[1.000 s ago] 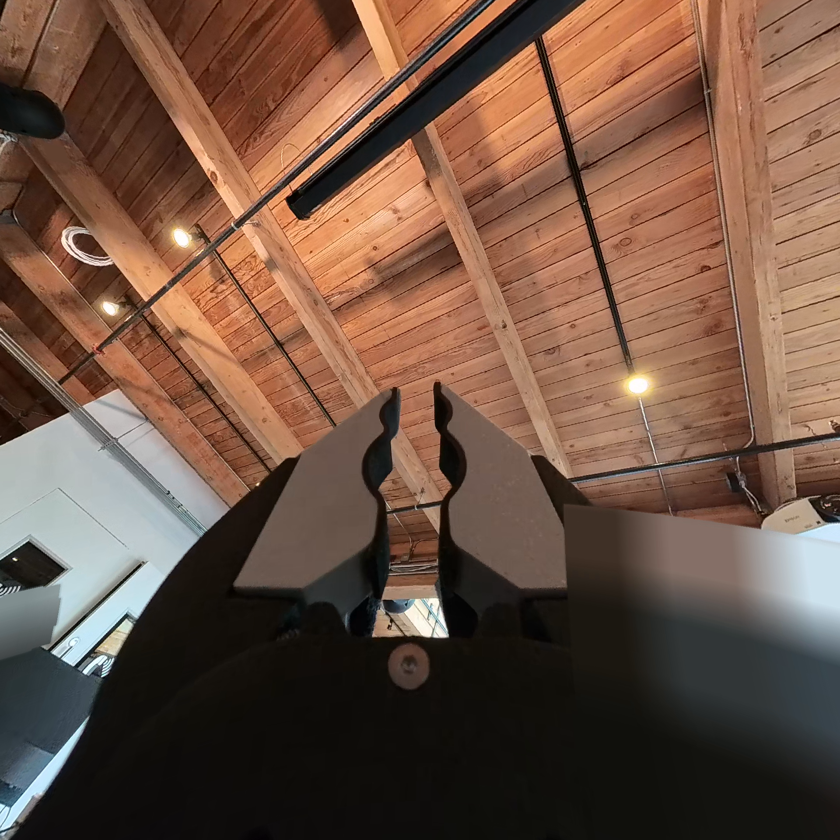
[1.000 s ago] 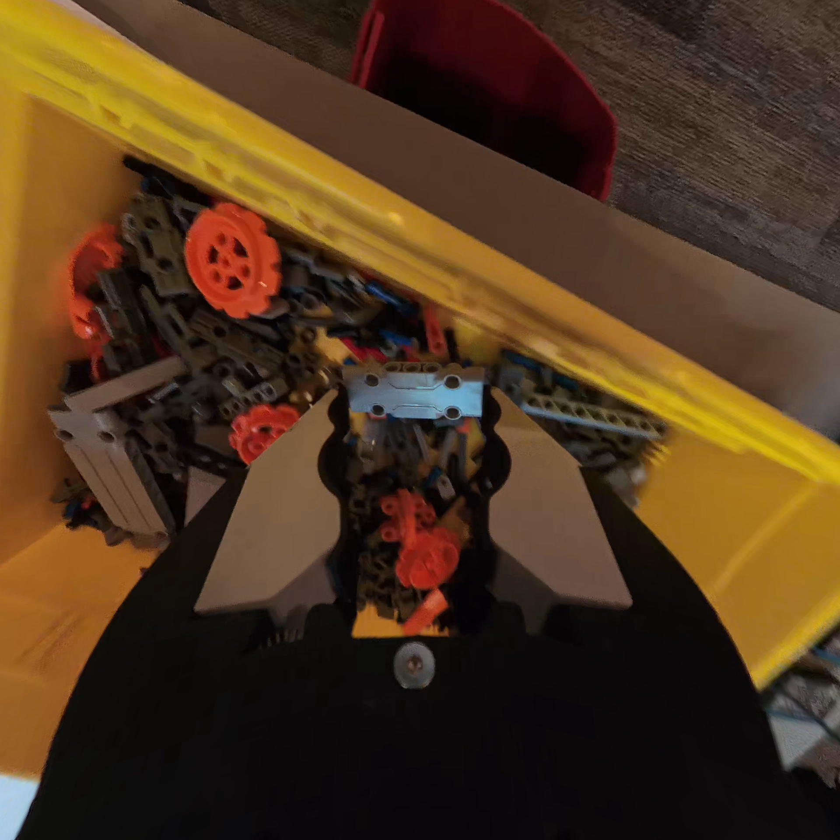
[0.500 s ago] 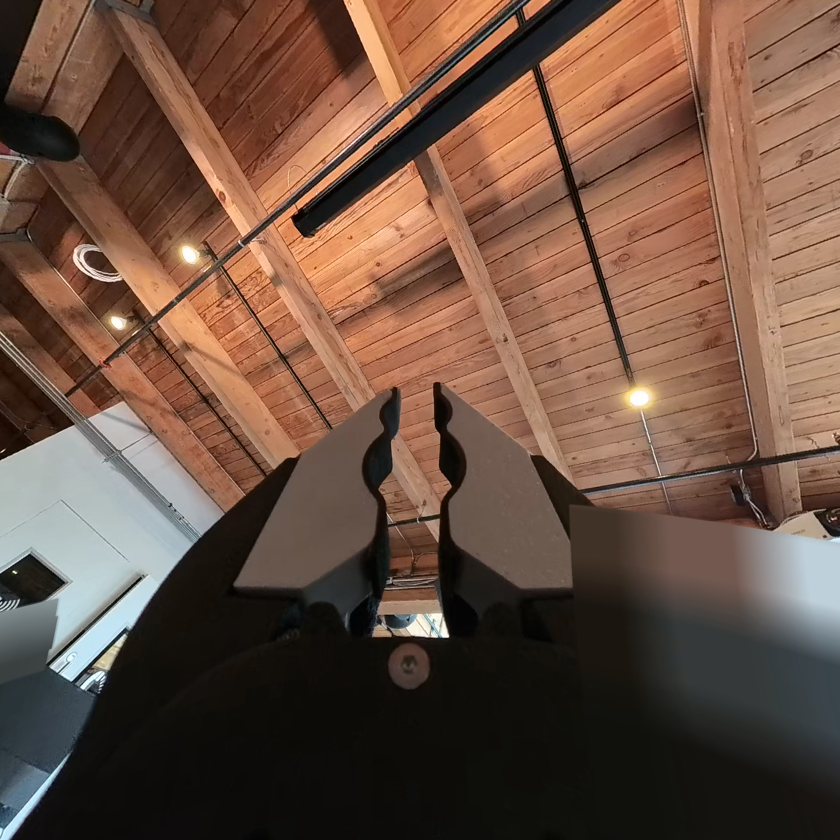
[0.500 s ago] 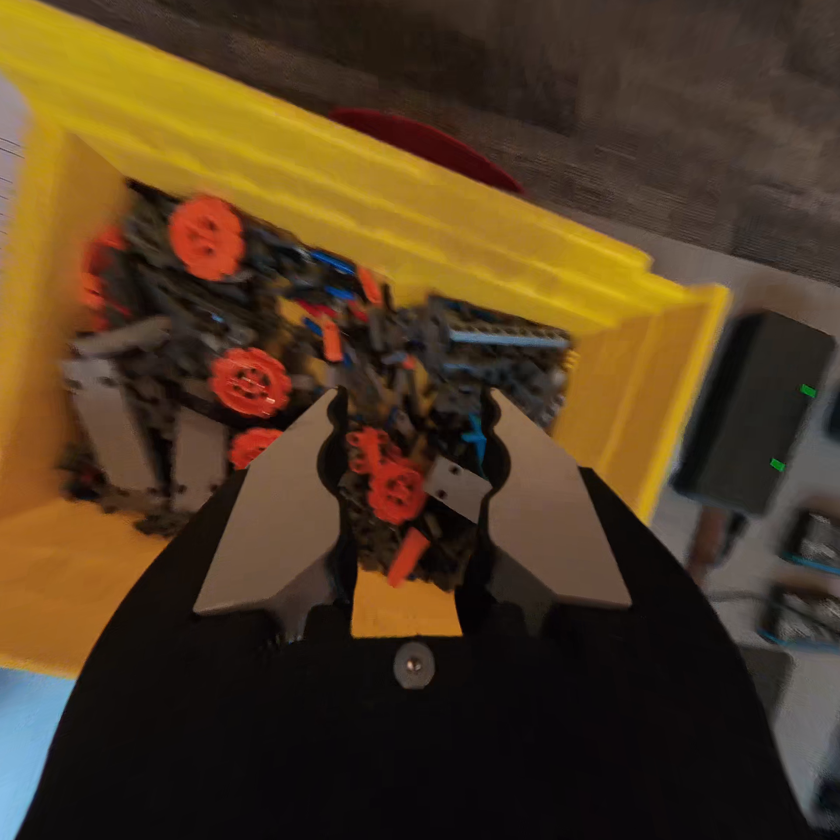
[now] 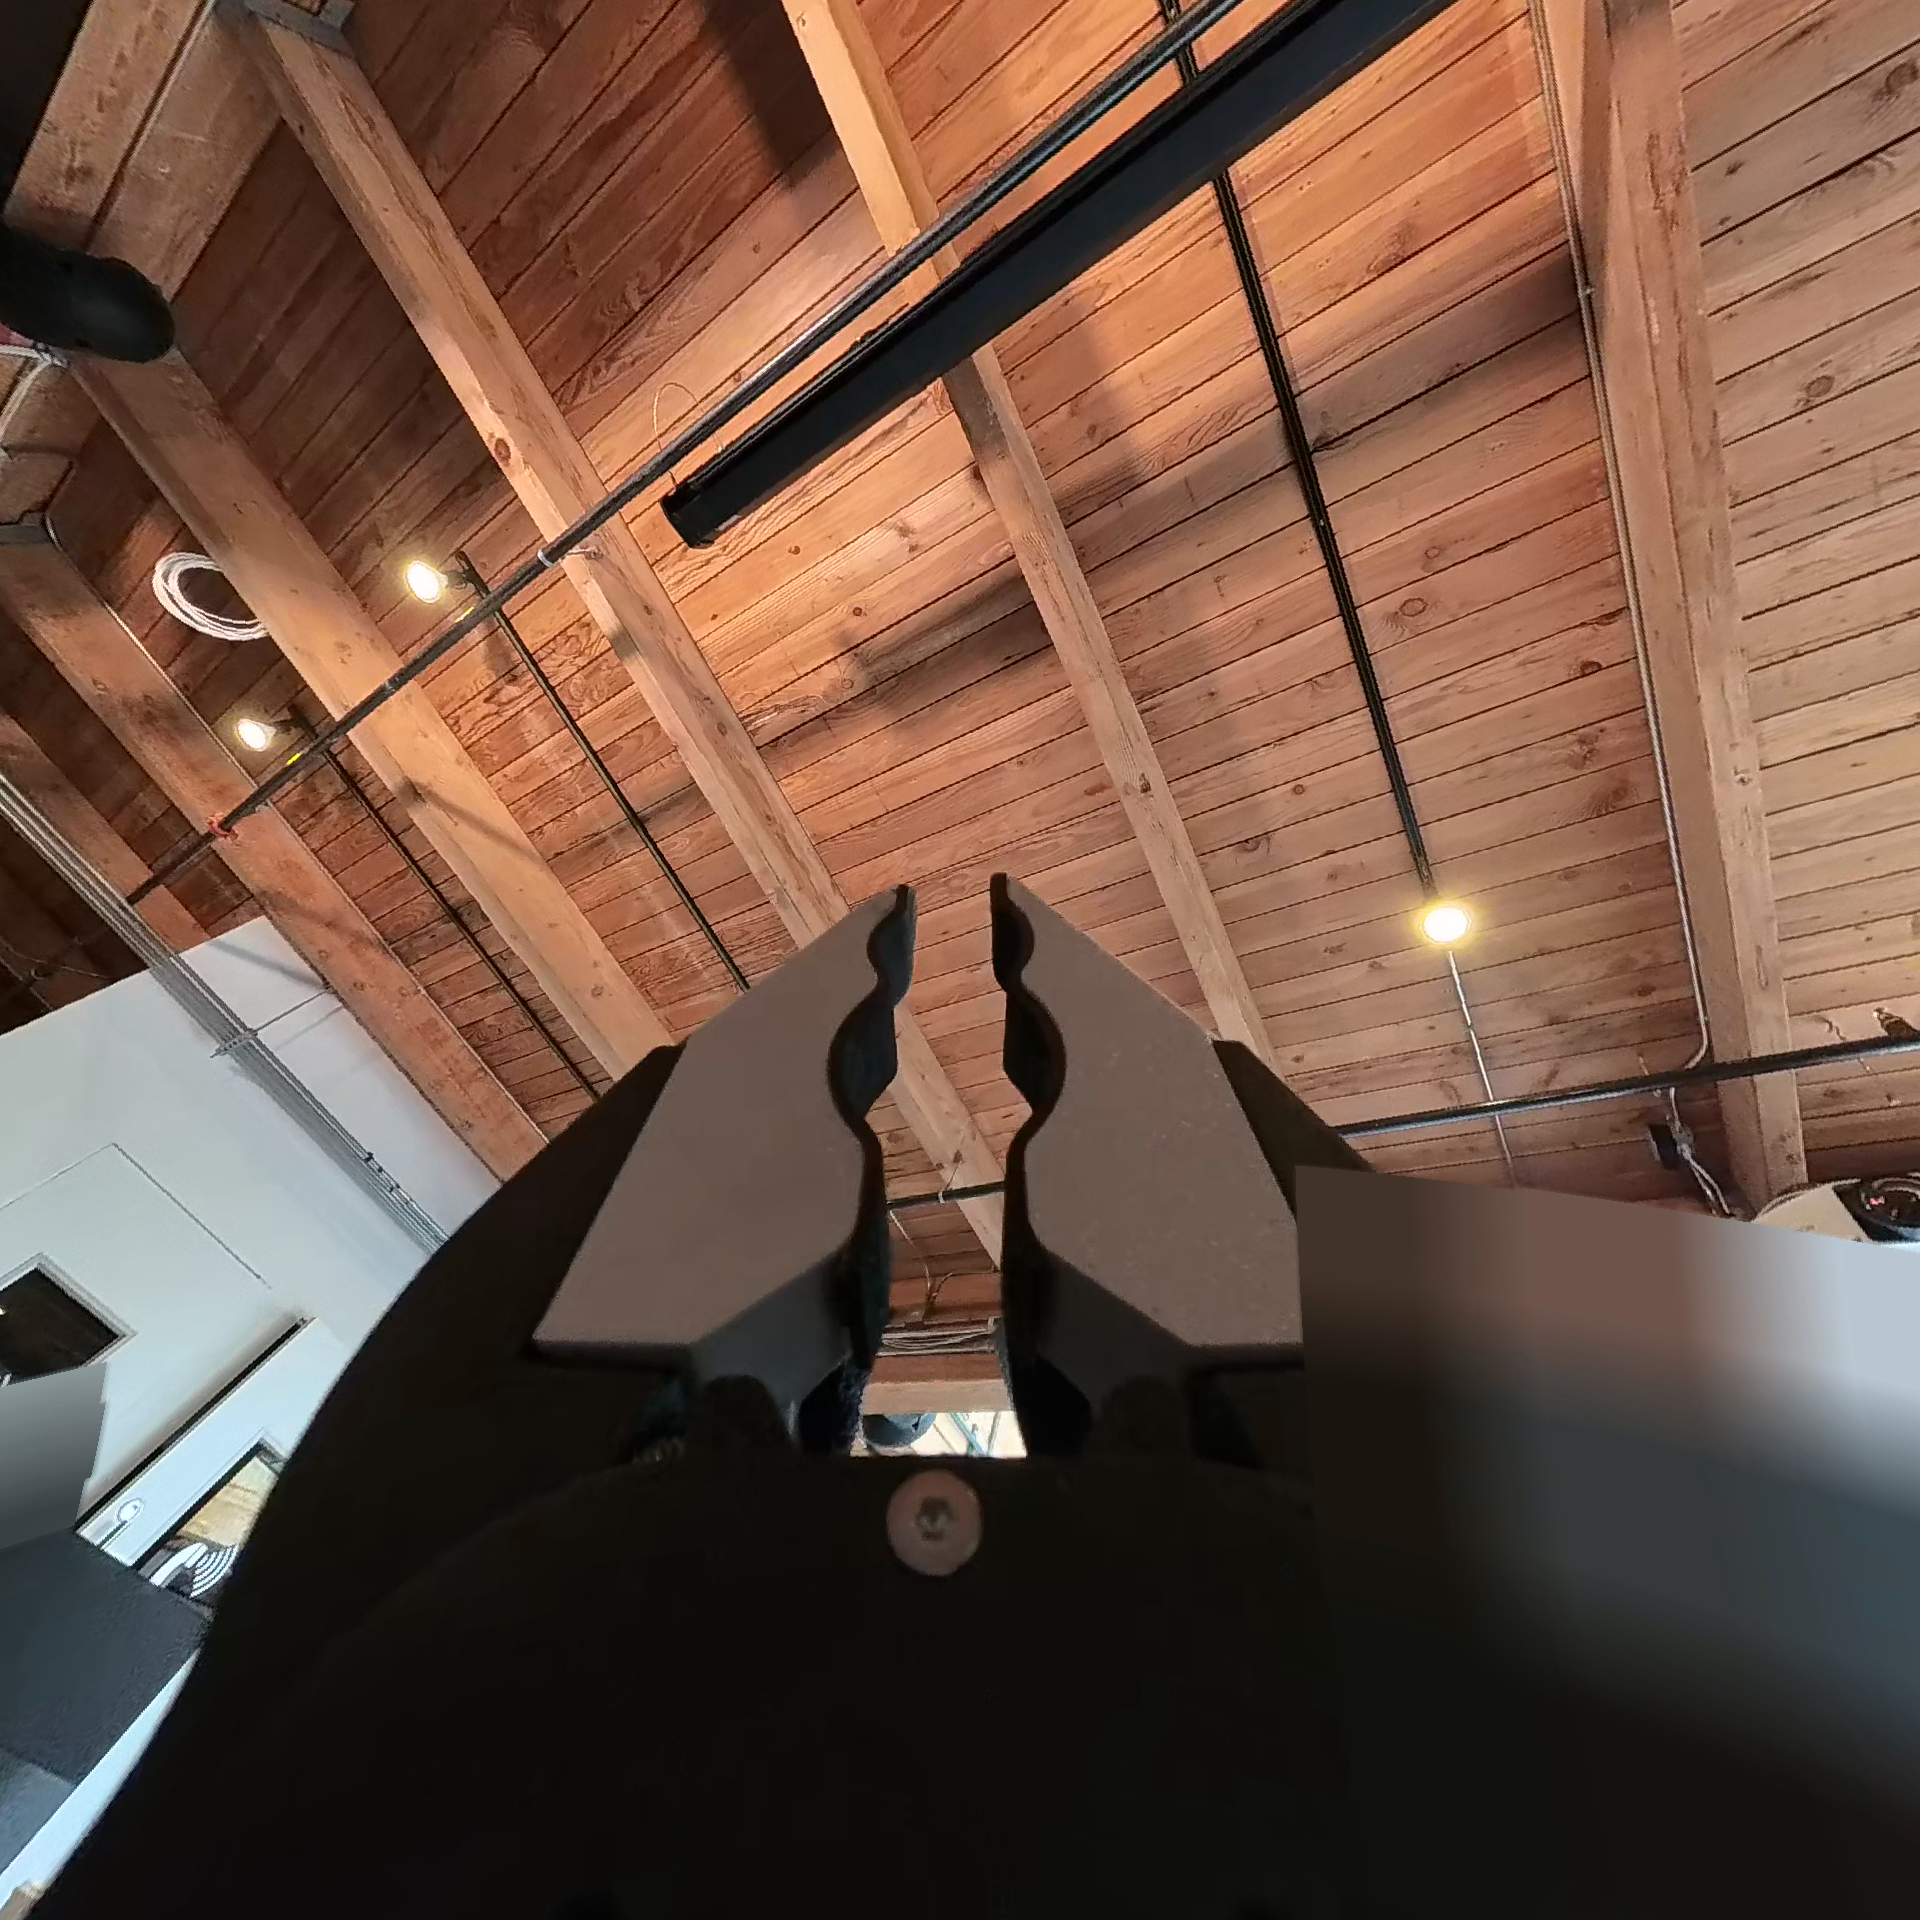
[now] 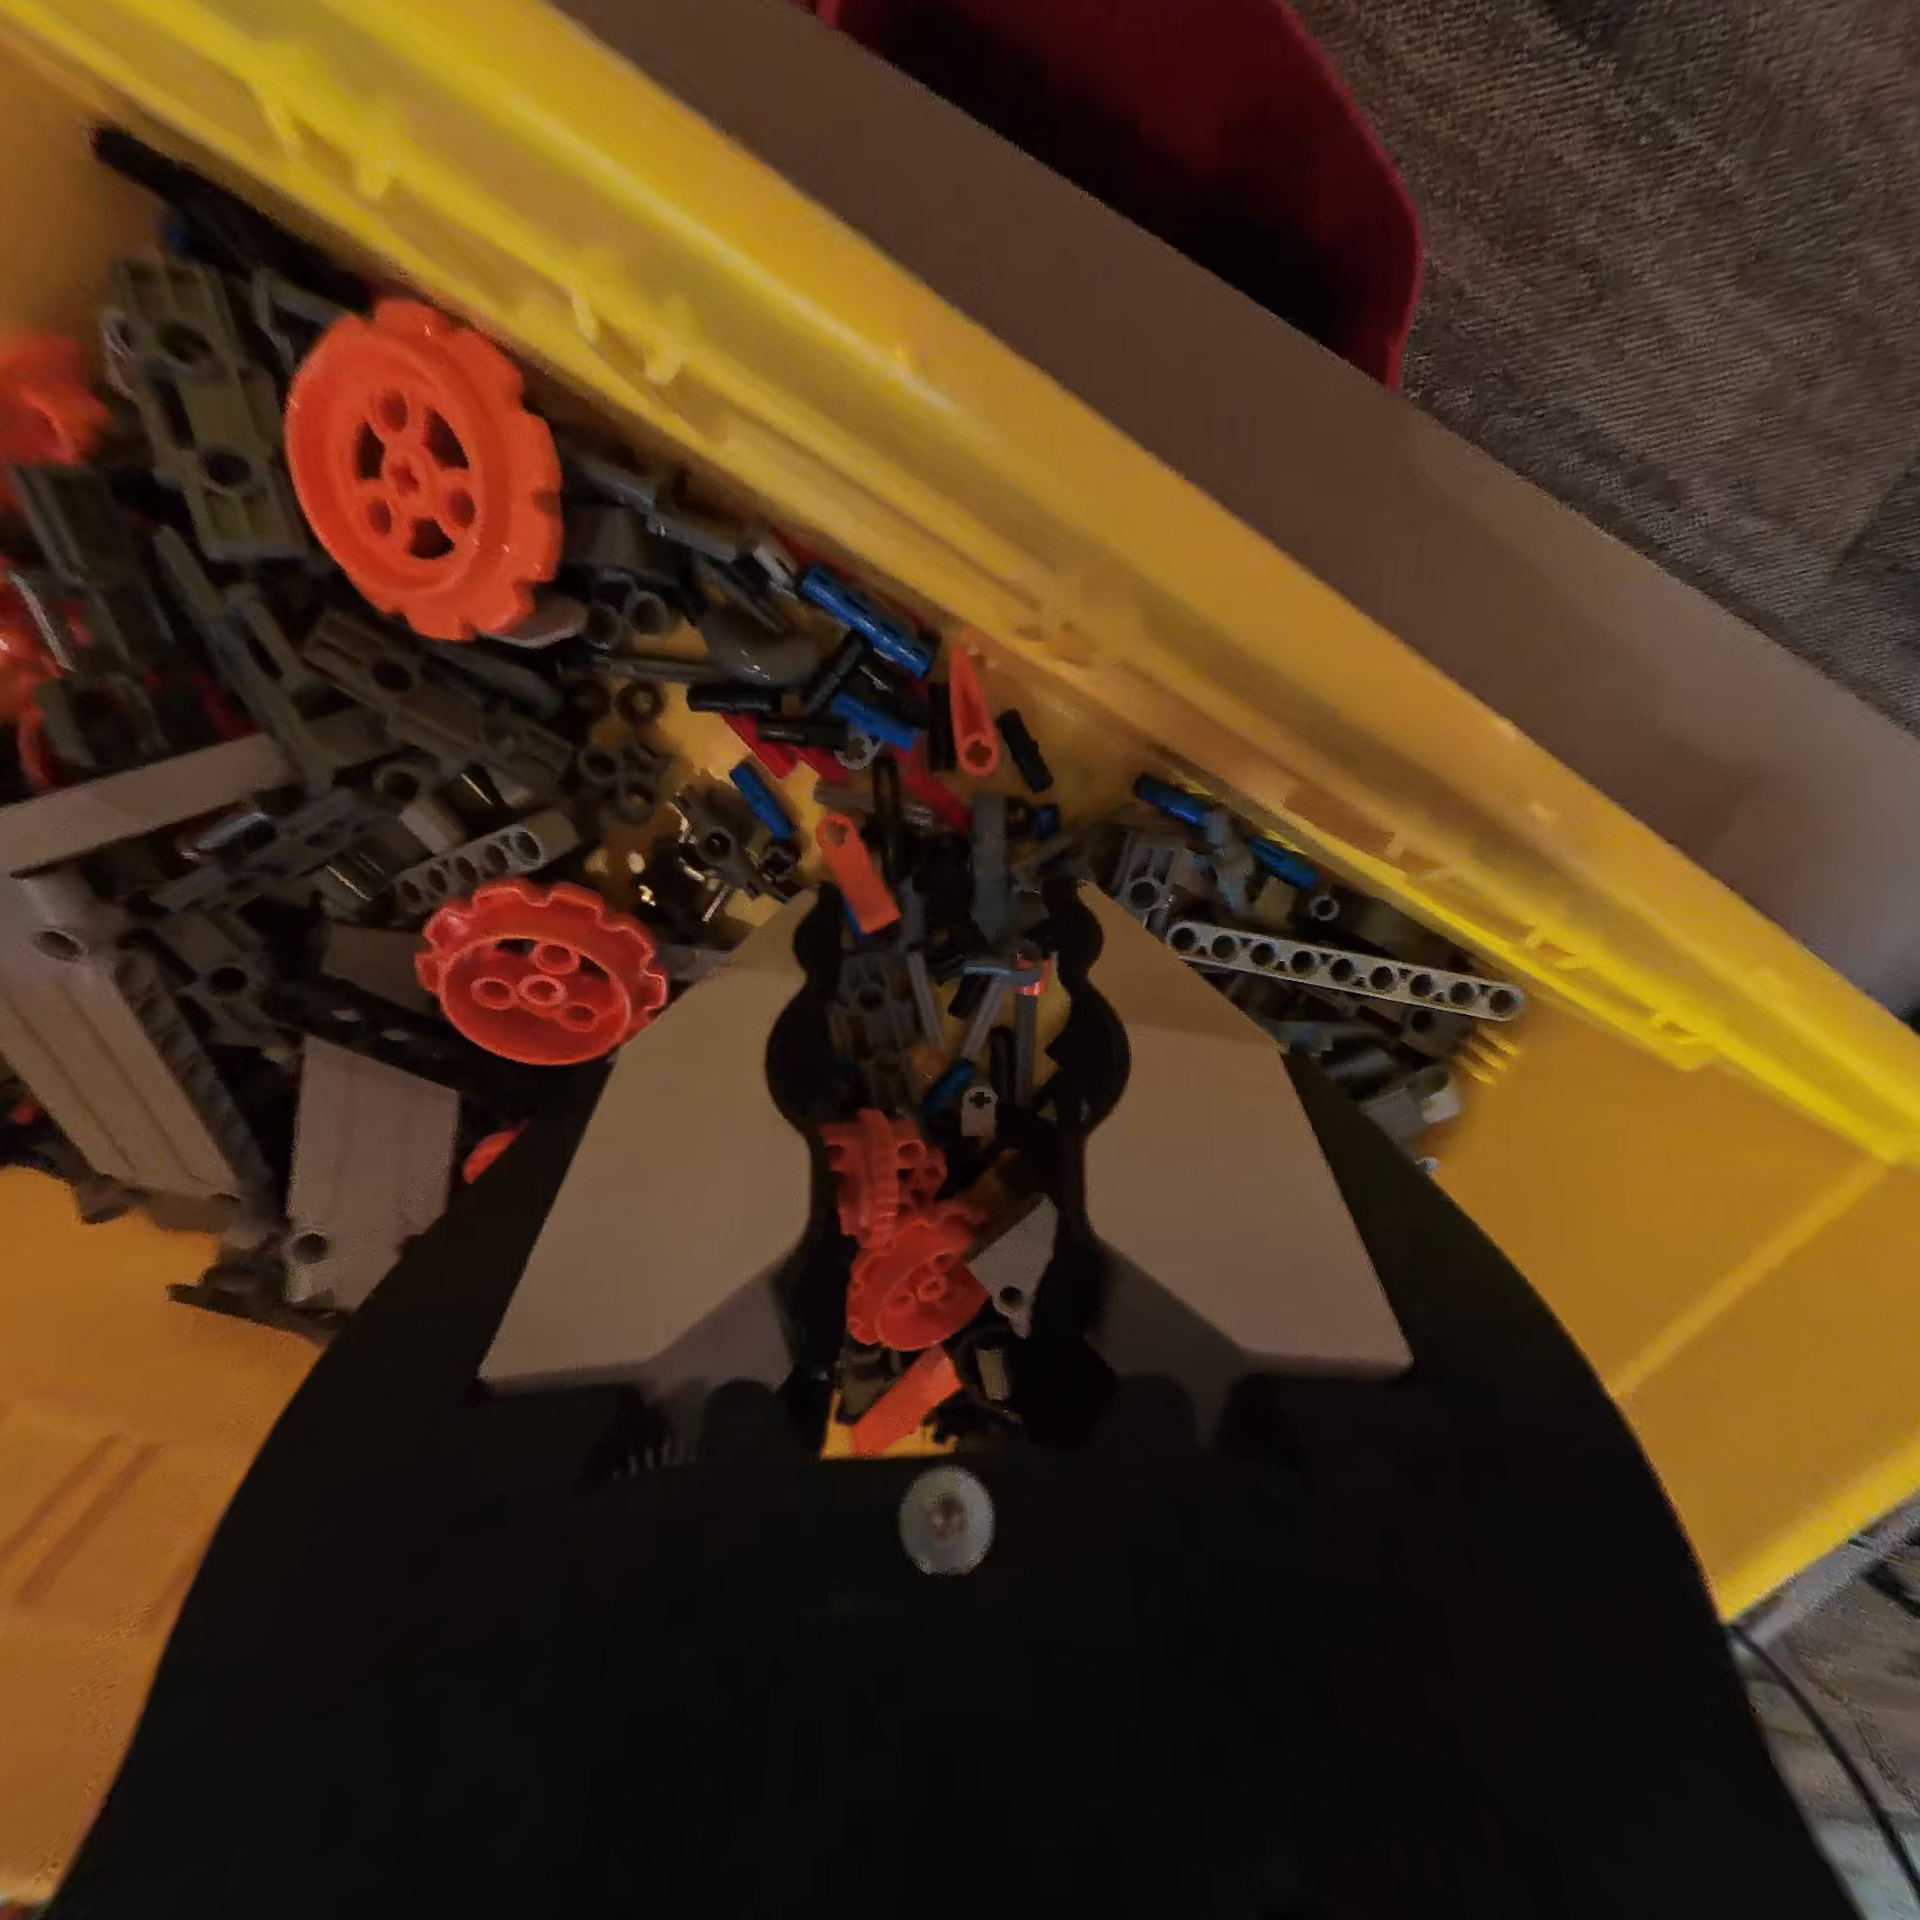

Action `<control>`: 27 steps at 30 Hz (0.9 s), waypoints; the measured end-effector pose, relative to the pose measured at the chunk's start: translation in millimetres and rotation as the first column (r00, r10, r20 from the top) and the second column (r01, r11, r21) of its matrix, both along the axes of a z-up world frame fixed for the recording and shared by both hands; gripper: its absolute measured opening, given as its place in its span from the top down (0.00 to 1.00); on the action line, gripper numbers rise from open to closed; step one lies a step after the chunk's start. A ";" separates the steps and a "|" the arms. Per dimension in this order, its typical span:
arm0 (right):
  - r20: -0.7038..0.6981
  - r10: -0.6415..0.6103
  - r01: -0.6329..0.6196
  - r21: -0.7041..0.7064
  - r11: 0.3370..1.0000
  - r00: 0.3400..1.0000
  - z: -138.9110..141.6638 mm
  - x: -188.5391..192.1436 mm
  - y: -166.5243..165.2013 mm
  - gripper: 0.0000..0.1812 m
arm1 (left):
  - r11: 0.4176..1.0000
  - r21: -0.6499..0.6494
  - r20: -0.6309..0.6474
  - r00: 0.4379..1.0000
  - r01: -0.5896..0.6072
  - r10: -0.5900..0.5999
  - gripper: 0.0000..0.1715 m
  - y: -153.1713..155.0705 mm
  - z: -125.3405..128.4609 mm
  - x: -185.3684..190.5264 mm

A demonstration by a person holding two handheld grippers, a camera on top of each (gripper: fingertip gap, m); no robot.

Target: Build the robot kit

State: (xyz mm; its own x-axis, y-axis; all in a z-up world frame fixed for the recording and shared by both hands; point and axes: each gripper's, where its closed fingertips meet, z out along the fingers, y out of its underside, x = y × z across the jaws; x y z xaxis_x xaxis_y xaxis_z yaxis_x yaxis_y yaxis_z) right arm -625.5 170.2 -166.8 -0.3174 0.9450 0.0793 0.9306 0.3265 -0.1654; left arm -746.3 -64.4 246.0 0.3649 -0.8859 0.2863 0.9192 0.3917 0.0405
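Observation:
My right gripper (image 6: 948,899) is open and empty, low over a yellow bin (image 6: 935,416) full of small plastic construction pieces. Between its fingers lie an orange gear (image 6: 914,1288) and a small grey piece (image 6: 1013,1262), both loose in the bin. A large orange wheel (image 6: 421,473) and a smaller orange gear (image 6: 540,971) lie to the left, and a long grey holed beam (image 6: 1340,971) to the right. My left gripper (image 5: 951,888) points up at a wooden ceiling (image 5: 1143,623), its jaws almost closed with only a narrow gap and nothing between them.
The bin stands on a brown table top (image 6: 1351,468). Beyond the table's edge are a red seat (image 6: 1195,135) and grey carpet (image 6: 1714,312). Light grey blocks (image 6: 94,997) fill the bin's left side. Ceiling beams, a black rail (image 5: 1039,312) and spotlights are above. Some 50 cm of space lies between my two pairs of fingers. The large orange wheel (image 6: 421,473) is about 8 cm from my right fingertips.
One second ago my right gripper held a grey piece at its fingertips. The piece dropped into the bin, and the gripper swung away and back over the bin. The left gripper barely moved.

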 end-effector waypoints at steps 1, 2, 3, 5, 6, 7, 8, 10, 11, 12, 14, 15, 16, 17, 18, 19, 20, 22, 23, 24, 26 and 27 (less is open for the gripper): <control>0.003 0.018 -0.018 0.026 1.000 1.000 -1.2 1.0 1.7 0.77 | 1.000 0.001 -0.001 1.000 -0.002 0.002 0.93 -0.6 0.0 -0.1; -0.001 0.032 -0.032 0.045 0.998 1.000 -2.0 0.6 2.7 0.77 | 1.000 0.001 -0.001 1.000 -0.004 0.004 0.93 -1.1 0.1 0.0; -0.010 0.038 -0.037 0.048 0.998 0.999 -2.7 -0.6 2.2 0.76 | 1.000 0.001 -0.001 1.000 -0.007 0.007 0.93 -1.6 0.2 0.2; -0.017 0.025 -0.024 0.038 0.999 1.000 -3.0 -2.8 2.4 0.75 | 1.000 -0.002 -0.004 1.000 -0.018 0.018 0.93 -2.1 0.5 0.9; -0.019 0.021 -0.020 0.040 0.999 1.000 -2.7 -3.9 4.4 0.75 | 1.000 -0.003 -0.006 1.000 -0.024 0.024 0.93 -2.4 0.8 1.4; -0.019 0.022 -0.021 0.041 0.999 1.000 -2.4 -4.6 6.8 0.78 | 1.000 -0.004 -0.007 1.000 -0.028 0.028 0.93 -2.7 1.0 1.8; -0.022 0.021 -0.020 0.036 0.999 1.000 -2.0 -5.4 8.9 0.80 | 0.999 -0.004 -0.008 0.999 -0.032 0.032 0.93 -3.0 1.1 2.0; -0.021 0.031 -0.030 0.050 0.998 0.999 -0.7 -4.9 14.4 0.89 | 0.999 -0.005 -0.007 0.999 -0.037 0.037 0.93 -3.2 1.0 1.6; -0.031 0.057 -0.054 0.065 0.996 0.998 0.8 -5.3 16.6 0.94 | 0.999 -0.005 -0.006 0.999 -0.037 0.037 0.93 -3.1 0.9 1.6; -0.034 0.068 -0.066 0.065 0.996 0.997 1.5 -4.4 17.0 0.95 | 0.999 -0.005 -0.007 0.999 -0.035 0.035 0.93 -2.8 1.0 1.9; -0.034 0.050 -0.047 0.084 0.995 0.998 2.5 -2.2 22.8 0.95 | 0.999 -0.005 -0.010 0.999 -0.032 0.032 0.93 -2.4 1.5 3.1; -0.031 0.050 -0.046 0.100 0.994 0.998 3.5 -0.4 26.8 0.95 | 0.999 -0.005 -0.012 0.999 -0.032 0.032 0.93 -2.4 1.7 3.8; -0.033 0.038 -0.034 0.112 0.993 0.999 5.6 0.5 30.8 0.95 | 0.999 -0.005 -0.014 0.999 -0.034 0.033 0.93 -2.6 1.9 4.2; -0.037 0.023 -0.018 0.115 0.993 0.999 8.2 1.2 34.2 0.95 | 0.999 -0.005 -0.014 0.999 -0.035 0.035 0.93 -2.7 2.0 4.3; -0.045 0.006 -0.001 0.107 0.994 0.999 11.2 1.6 36.2 0.95 | 0.999 -0.005 -0.013 0.999 -0.036 0.036 0.93 -2.9 1.9 4.2; -0.055 -0.015 0.021 0.114 0.993 0.998 14.8 1.8 40.6 0.95 | 0.999 -0.006 -0.013 0.999 -0.037 0.037 0.93 -2.9 1.9 4.1; -0.060 -0.036 0.044 0.132 0.990 0.998 18.4 3.2 47.0 0.96 | 0.999 -0.006 -0.013 0.999 -0.037 0.037 0.93 -2.7 1.9 4.2; -0.042 -0.079 0.084 0.145 0.986 0.996 22.2 9.4 57.8 0.96 | 0.999 -0.007 -0.014 0.999 -0.035 0.035 0.93 -2.2 2.1 4.9; -0.038 -0.100 0.104 0.134 0.986 0.994 23.2 12.0 60.3 0.95 | 0.999 -0.007 -0.016 0.999 -0.034 0.034 0.93 -1.9 2.3 5.4; -0.041 -0.122 0.126 0.122 0.985 0.992 24.4 13.5 62.0 0.90 | 0.999 -0.008 -0.017 0.999 -0.034 0.034 0.93 -1.7 2.5 5.6; -0.053 -0.124 0.128 0.083 0.988 0.991 28.1 14.6 57.4 0.82 | 0.999 -0.007 -0.015 0.999 -0.034 0.034 0.93 -1.7 2.2 5.1; -0.059 -0.097 0.100 0.052 0.994 0.994 30.0 15.1 49.2 0.82 | 0.999 -0.006 -0.014 0.999 -0.033 0.033 0.93 -1.9 2.0 4.7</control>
State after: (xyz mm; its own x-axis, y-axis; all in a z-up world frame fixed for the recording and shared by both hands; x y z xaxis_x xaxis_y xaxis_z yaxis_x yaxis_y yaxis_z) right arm -610.4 219.4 -136.8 -0.2167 0.9652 0.1467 0.9485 0.2437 -0.2025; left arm -741.6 -66.3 248.0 0.3982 -0.8713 0.2869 0.9060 0.4224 0.0252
